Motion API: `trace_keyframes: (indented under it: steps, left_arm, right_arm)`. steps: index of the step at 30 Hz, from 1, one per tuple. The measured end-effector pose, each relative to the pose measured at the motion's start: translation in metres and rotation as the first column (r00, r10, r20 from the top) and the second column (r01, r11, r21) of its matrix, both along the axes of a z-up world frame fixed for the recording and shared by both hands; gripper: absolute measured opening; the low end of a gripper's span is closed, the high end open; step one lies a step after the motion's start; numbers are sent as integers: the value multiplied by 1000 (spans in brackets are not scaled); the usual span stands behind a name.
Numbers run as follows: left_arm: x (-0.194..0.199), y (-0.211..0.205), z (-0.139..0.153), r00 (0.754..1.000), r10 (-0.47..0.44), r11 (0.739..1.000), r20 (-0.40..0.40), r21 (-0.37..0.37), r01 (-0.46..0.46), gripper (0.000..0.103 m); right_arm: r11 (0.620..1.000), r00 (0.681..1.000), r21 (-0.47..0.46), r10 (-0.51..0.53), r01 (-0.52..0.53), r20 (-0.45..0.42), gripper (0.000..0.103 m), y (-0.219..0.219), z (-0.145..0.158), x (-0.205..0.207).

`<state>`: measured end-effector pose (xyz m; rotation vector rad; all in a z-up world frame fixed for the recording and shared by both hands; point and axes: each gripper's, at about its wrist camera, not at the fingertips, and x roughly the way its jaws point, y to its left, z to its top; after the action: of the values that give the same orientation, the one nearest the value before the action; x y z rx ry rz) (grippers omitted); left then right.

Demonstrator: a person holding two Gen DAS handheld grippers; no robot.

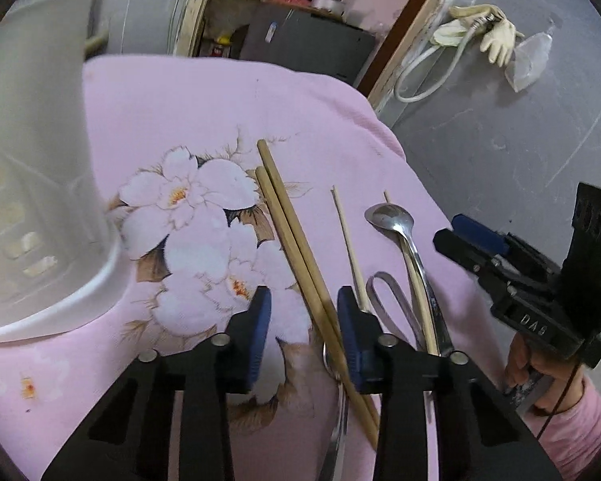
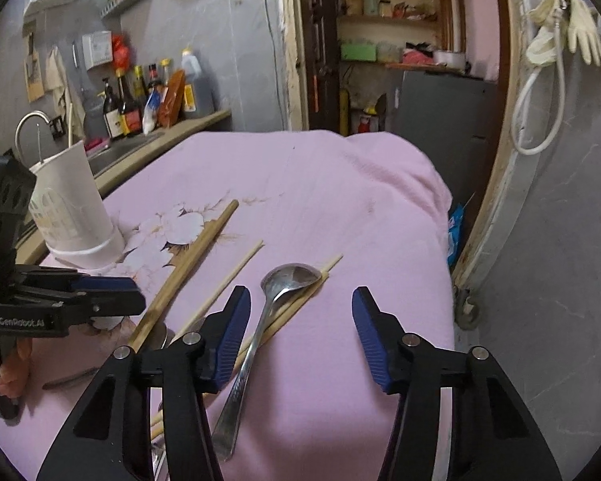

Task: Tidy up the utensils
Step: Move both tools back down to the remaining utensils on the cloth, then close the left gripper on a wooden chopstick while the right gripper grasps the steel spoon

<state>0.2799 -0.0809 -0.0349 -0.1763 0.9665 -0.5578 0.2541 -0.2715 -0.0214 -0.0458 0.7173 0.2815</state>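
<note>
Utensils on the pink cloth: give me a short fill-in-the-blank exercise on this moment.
1. The thick chopsticks lie between the jaws of the ___ gripper.
2. The spoon lies between the jaws of the ___ gripper.
3. The holder is ___ in colour.

Missing words: left; right; white

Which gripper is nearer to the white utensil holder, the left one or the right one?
Left. The left gripper straddles the thick chopsticks, just beside the white utensil holder. The right gripper is over the metal spoon, farther away.
</note>
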Motion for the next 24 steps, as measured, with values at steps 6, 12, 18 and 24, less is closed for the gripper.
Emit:
trace_keyframes:
  steps: [6, 12, 18, 24]
  left_arm:
    - [18, 1, -2, 998, -9, 1000, -55, -24, 8, 16]
    - [34, 11, -4, 995, -5, 996, -103, -86, -4, 11]
    - [29, 20, -1, 996, -2, 992, -94, -128, -10, 7]
    - [23, 21, 1, 996, 21, 992, -85, -120, -32, 6]
  right_arm:
    - [999, 999, -24, 35, -36, -42, 49, 11, -5, 17]
    - [999, 997, -15, 46, -47, -66, 47, 13, -7, 27]
    - [998, 994, -12, 58, -59, -96, 45, 17, -10, 34]
    - [997, 989, -46, 48, -55, -142, 44, 22, -16, 48]
